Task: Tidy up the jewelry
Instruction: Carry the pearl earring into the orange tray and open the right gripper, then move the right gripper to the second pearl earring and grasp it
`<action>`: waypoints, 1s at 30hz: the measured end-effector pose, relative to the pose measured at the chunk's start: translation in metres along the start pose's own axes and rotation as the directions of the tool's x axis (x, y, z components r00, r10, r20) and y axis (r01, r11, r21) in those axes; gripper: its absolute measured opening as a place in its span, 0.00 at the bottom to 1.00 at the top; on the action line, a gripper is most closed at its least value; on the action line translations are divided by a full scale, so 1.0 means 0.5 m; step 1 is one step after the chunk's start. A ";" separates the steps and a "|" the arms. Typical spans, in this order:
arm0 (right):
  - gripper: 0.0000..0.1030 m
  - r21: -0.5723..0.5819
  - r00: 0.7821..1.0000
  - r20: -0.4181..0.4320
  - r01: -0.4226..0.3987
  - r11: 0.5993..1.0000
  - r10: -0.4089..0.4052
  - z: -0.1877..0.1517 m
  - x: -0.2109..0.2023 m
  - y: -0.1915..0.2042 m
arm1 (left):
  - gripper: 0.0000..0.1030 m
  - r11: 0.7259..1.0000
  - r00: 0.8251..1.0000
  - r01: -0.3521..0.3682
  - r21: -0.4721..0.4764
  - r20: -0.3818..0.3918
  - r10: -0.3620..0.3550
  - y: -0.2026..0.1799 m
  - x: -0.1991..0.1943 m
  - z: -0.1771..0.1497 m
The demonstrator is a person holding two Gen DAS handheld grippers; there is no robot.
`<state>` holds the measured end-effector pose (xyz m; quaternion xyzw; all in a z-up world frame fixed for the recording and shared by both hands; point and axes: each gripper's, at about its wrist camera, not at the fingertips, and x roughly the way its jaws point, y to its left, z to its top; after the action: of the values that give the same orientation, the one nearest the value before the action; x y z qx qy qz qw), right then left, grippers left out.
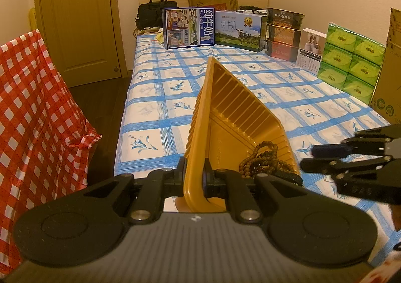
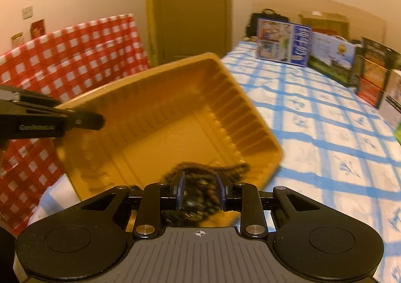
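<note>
While our left gripper (image 1: 195,177) clamps the tilted yellow tray's (image 1: 230,107) near rim, our right gripper (image 2: 199,191), jaws parted around the bead necklace (image 2: 200,182), should release it gently into the tray's near corner.

Yellow tray (image 1: 233,117): 1
Bead strings (image 1: 260,160): 1 pile, can't count
Grippers: 2, left (image 1: 195,177) & right (image 2: 199,189)
Milk boxes (image 1: 188,27): 2
Green tissue packs (image 1: 352,57): 6 seen
Doors (image 1: 80,19): 1

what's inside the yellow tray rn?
A heap of brown bead strands lies in the near corner of the yellow tray; the rest looks bare. The right claw covers part of the heap.
</note>
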<state>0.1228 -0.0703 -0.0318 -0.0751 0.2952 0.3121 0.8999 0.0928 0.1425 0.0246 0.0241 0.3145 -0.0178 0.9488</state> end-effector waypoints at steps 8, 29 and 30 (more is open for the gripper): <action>0.28 0.107 0.989 -0.041 0.143 0.984 -0.139 -0.054 -0.048 -0.103 | 0.09 1.000 1.000 0.000 0.000 0.000 0.000 0.000 0.000 0.000; 0.28 0.242 0.924 -0.137 0.381 0.892 -0.358 -0.161 -0.138 -0.287 | 0.09 1.000 1.000 -0.003 0.007 -0.001 0.003 -0.003 -0.001 0.005; 0.28 0.239 0.924 -0.141 0.380 0.893 -0.356 -0.163 -0.134 -0.289 | 0.09 1.000 1.000 -0.003 0.008 -0.001 0.003 -0.003 -0.001 0.006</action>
<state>0.1286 -0.2458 -0.0666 -0.0247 0.3561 0.0904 0.9297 0.0942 0.1411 0.0270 0.0283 0.3149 -0.0173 0.9485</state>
